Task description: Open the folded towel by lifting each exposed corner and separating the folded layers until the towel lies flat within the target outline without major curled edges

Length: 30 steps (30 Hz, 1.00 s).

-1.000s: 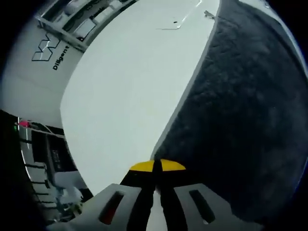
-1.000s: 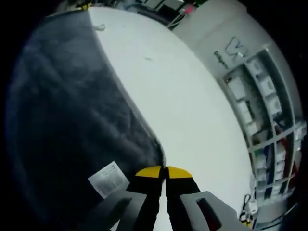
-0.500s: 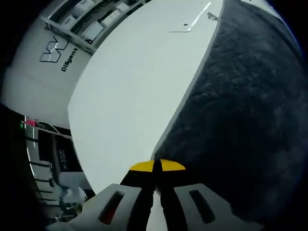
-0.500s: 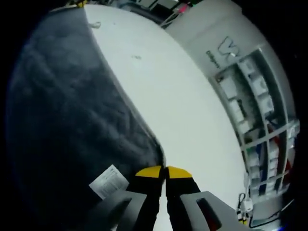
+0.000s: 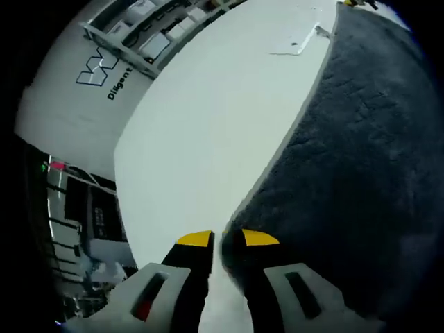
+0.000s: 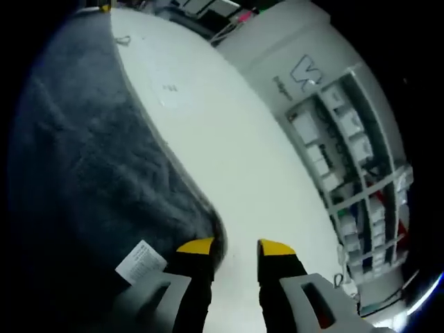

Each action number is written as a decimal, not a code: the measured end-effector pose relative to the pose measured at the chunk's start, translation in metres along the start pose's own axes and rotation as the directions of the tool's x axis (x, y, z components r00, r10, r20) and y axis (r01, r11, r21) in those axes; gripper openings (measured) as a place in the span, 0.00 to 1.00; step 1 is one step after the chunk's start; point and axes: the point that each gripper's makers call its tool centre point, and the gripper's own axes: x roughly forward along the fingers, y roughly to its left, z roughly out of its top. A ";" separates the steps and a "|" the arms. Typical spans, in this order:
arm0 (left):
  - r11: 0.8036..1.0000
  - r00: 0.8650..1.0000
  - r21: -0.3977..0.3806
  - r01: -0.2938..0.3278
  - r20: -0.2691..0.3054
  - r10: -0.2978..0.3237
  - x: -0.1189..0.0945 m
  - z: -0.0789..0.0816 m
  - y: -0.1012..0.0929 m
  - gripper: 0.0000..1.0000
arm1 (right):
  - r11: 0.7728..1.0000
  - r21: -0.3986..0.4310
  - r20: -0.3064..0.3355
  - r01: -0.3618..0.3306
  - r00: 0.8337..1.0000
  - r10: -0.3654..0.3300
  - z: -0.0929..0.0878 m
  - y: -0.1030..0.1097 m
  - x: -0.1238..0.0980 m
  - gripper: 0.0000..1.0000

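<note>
Both tools are sitting with their jaws apart right now, nothing pinched between them. In the left gripper view the left tool (image 5: 223,239) is showing its two yellow tips with a small gap, poking up from 6 o'clock right at the edge of the dark grey towel (image 5: 361,159). The towel is spreading over the whole 3 o'clock side, fuzzy pile and all, with its long edge running from the tips up toward 1 o'clock. The white bench (image 5: 208,132) is taking up the middle, and there's a thin outline mark (image 5: 298,47) on it near 12 o'clock, just beside the towel's edge. A white wall with a logo (image 5: 104,69) and shelving is sitting off at 10 o'clock.

In the right gripper view the right tool (image 6: 234,245) is gaping a bit wider, left tip touching or just beside the towel's corner, can't quite tell which. The towel is lying over the 9 o'clock side, and its white care label (image 6: 141,261) is sticking out near 7 o'clock. Racks of shelves (image 6: 354,173) are lining the 3 o'clock side.
</note>
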 end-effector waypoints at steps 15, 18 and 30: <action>0.966 0.970 -0.219 -0.140 0.166 0.178 -0.063 0.029 0.028 0.90 | 0.965 0.263 0.090 0.020 0.995 -0.045 -0.007 -0.031 -0.072 0.87; 0.949 0.956 -0.314 0.011 0.282 0.082 -0.100 0.037 -0.006 0.92 | 0.945 0.326 0.126 0.006 0.991 -0.050 0.001 -0.027 -0.095 0.89; 0.911 0.857 -0.409 0.043 0.483 0.176 -0.183 0.008 -0.046 0.99 | 0.872 0.489 0.221 0.003 0.967 -0.128 -0.017 0.019 -0.184 0.96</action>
